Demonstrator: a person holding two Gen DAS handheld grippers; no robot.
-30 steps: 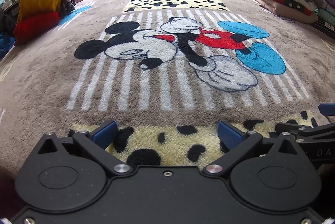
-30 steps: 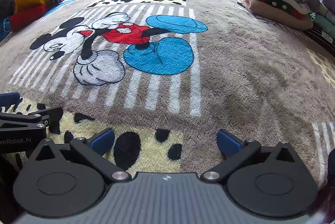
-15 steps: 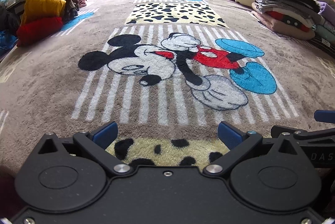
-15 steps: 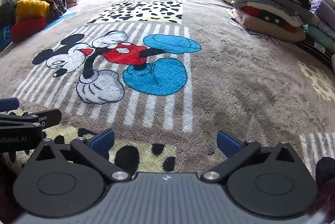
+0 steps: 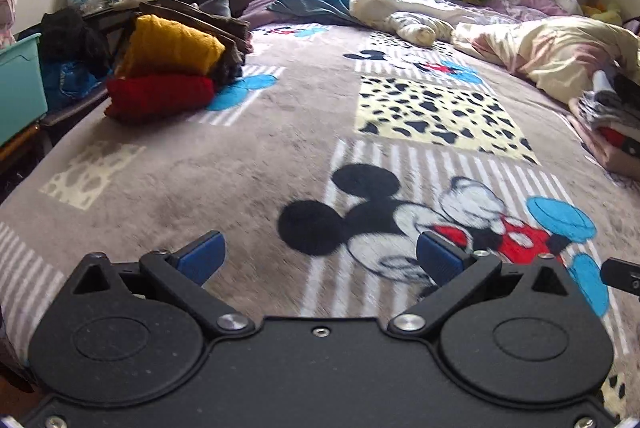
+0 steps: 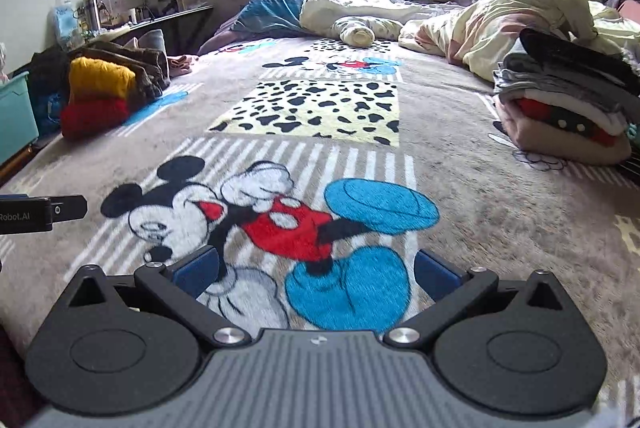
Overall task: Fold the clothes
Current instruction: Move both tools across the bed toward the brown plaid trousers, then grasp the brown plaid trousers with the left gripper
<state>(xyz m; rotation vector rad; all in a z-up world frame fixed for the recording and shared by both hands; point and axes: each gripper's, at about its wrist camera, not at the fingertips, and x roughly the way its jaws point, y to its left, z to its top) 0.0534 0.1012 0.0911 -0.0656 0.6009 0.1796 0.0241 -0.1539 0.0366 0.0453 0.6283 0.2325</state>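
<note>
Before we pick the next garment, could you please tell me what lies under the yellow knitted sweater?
The yellow knitted sweater rests on a folded red knitted sweater; whatever lies beneath that is hidden.

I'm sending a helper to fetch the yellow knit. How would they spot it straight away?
On the big cartoon-mouse blanket covering the bed, look to its left edge near the cluttered dark side table. A small pile sits there: the yellow knit lies folded on a red knit, beside brown garments. It is the pile's only yellow piece.

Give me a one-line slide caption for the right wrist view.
Open right hand-held gripper above the brown cartoon-mouse plush blanket, folded clothes stack at right.
</note>
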